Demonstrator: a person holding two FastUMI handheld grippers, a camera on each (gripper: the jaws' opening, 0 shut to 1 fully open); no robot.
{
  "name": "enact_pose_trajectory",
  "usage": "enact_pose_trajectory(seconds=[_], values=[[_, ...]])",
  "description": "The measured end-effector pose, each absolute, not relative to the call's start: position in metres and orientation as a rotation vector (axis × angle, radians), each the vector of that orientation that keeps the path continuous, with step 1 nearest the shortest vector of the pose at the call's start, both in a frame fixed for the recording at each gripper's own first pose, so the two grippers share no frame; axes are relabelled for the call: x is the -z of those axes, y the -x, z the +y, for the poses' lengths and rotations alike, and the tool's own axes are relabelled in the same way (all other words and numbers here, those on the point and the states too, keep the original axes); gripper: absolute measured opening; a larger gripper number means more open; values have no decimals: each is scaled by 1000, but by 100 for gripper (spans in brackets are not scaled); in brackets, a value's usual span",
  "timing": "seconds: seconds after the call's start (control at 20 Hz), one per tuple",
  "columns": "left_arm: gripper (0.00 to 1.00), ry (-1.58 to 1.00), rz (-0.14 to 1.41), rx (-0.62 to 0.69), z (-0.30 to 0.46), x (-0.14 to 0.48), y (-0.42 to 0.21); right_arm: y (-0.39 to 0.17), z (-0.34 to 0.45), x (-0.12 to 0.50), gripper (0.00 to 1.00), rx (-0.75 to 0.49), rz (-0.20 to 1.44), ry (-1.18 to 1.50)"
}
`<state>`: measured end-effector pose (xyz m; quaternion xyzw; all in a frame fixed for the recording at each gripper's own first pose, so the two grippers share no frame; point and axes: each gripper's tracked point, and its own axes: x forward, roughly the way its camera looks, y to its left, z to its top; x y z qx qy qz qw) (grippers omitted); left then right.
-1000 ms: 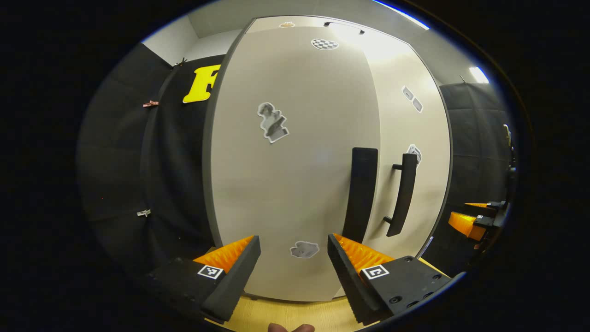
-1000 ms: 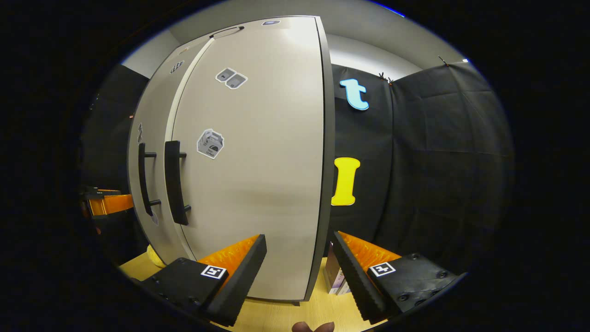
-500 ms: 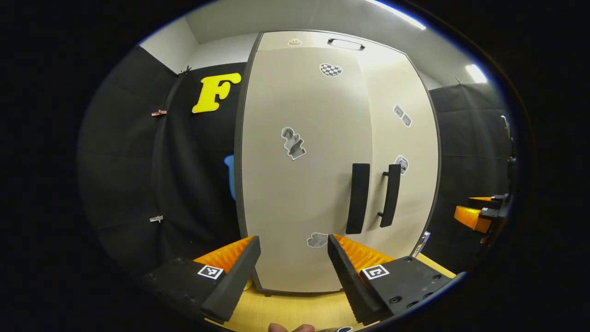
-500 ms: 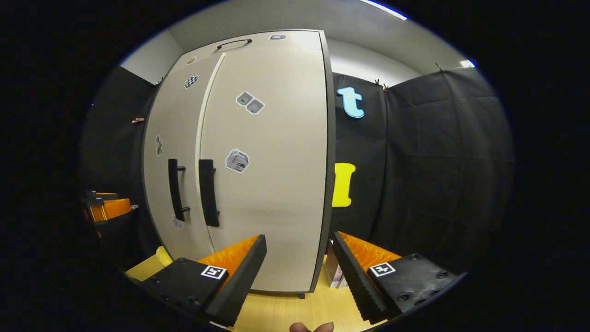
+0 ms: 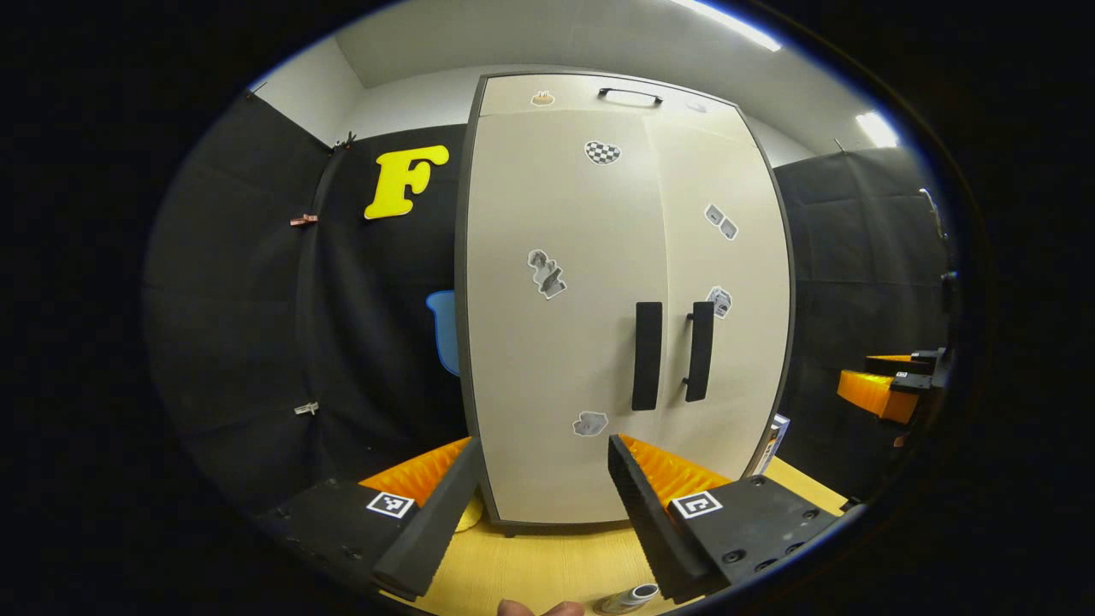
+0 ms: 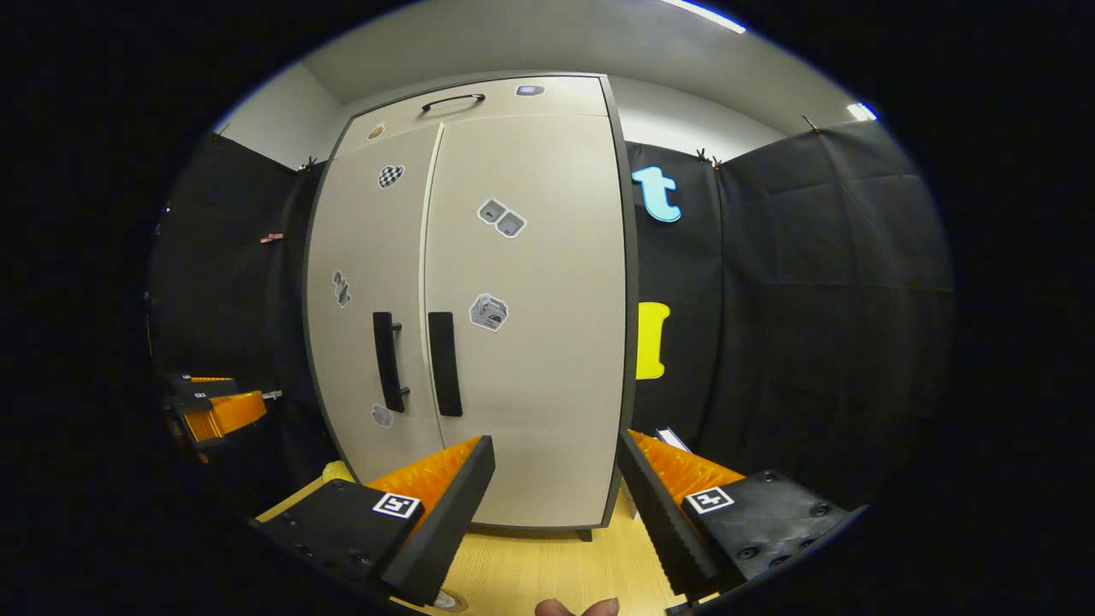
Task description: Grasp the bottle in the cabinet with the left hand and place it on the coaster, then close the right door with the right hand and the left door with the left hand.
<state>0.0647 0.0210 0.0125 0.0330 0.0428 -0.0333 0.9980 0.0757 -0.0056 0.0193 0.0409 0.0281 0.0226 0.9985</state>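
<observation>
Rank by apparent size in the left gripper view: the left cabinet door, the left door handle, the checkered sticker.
1. left cabinet door
2. left door handle
3. checkered sticker

All sit on the same cabinet front, so nearness hardly skews this.

Ahead of your jaws, black cloth walls flank you, ceiling light glows above, pale wooden surface below.

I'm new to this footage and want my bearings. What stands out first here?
The tall pale cabinet fills the middle, both doors shut, its two dark handles side by side near the centre seam. Small stickers dot the doors. Low in the left gripper view, the open left gripper frames a bottle top.
</observation>
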Motion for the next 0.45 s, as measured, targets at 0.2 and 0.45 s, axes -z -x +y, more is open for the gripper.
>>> enact_pose_trajectory(seconds=[0.2,0.45], values=[[94,-63,90,55,22,-9,-49,-62,-3,-22,96,-47,54,-82],[94,-60,92,46,24,-9,-38,-49,-2,-22,96,-49,51,-75]])
